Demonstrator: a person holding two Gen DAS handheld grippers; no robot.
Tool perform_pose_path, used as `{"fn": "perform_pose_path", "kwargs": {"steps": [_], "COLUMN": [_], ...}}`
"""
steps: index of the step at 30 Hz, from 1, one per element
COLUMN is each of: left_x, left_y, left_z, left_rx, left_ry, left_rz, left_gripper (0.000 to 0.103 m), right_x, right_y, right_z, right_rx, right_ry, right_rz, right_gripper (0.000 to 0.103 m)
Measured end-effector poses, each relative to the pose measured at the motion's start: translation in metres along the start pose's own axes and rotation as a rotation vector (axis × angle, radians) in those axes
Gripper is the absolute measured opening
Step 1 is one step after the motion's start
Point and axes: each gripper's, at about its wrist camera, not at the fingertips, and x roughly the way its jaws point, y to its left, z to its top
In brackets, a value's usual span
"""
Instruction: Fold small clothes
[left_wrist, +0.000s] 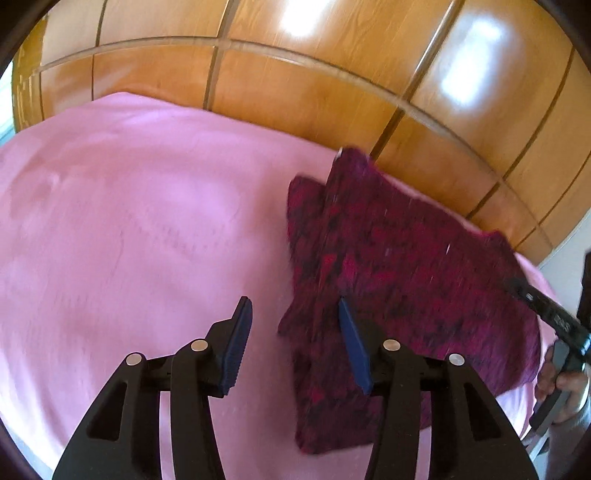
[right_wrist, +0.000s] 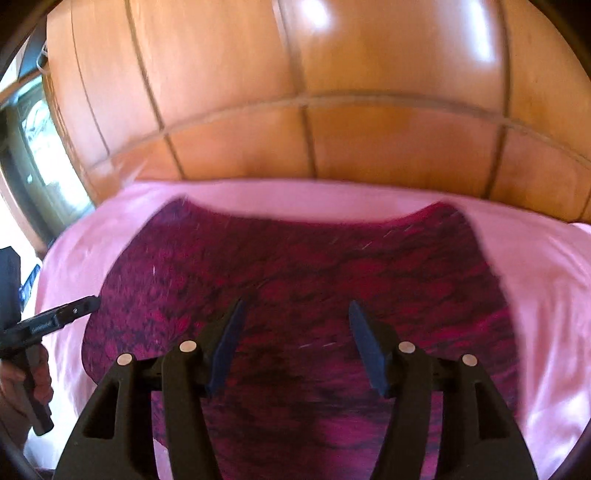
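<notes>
Both tongs stand spread with nothing between their blue pads: the left tongs (left_wrist: 295, 332) hang over the near left edge of the garment, one pad above pink sheet and the other above cloth, while the right tongs (right_wrist: 295, 336) hover over the garment's middle. A hand (left_wrist: 561, 384) carrying the right tongs shows at the edge of the left wrist view.

The garment (right_wrist: 295, 280), a dark red and magenta mottled piece, lies spread on the pink sheet (left_wrist: 129, 221) of the bed, close to the wooden panelled wall (right_wrist: 332, 140) behind it. In the left wrist view one side already looks doubled over, with a lighter strip of cloth lying along it.

It looks soft, light and limp, likely a stretchy knit that will sag and crease rather than hold a shape. Pinching a single layer at an outer corner or along a hem should give the cleanest lift; grabbing mid-panel would probably bunch it, and the smooth sheet beneath may come up too.
</notes>
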Motion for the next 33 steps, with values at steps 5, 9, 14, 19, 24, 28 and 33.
{"fn": "perform_pose_path", "kwargs": {"steps": [5,9,14,19,24,28,33], "left_x": [-0.001,-0.022,-0.058,-0.069,-0.047,-0.024,0.018], "left_y": [-0.005,-0.008,-0.014,-0.051,-0.096,-0.12,-0.117], "left_z": [-0.011,-0.015,-0.033,-0.055,-0.071,-0.077,-0.09], "left_rx": [0.016,-0.019,0.004,0.142,0.257,0.307,0.3], "left_ry": [-0.005,-0.047,-0.116,-0.116,-0.053,-0.001,0.111], "left_rz": [0.073,0.045,-0.073,-0.179,-0.236,-0.238,-0.098], "left_gripper": [0.048,0.048,0.048,0.048,0.048,0.048,0.039], "right_x": [0.045,0.043,0.0,-0.066,-0.105,-0.094,-0.092], "right_y": [-0.001,-0.005,-0.018,-0.059,-0.102,-0.111,-0.111], "right_z": [-0.004,0.004,-0.004,-0.039,-0.086,-0.111,-0.11], "right_rx": [0.002,0.026,0.074,0.183,0.283,0.322,0.291], "right_ry": [0.065,0.066,0.018,-0.049,-0.03,0.055,0.055], "right_rz": [-0.06,-0.061,-0.019,-0.073,-0.133,-0.108,-0.189], "right_gripper": [0.06,0.06,0.064,0.064,0.065,0.021,0.013]}}
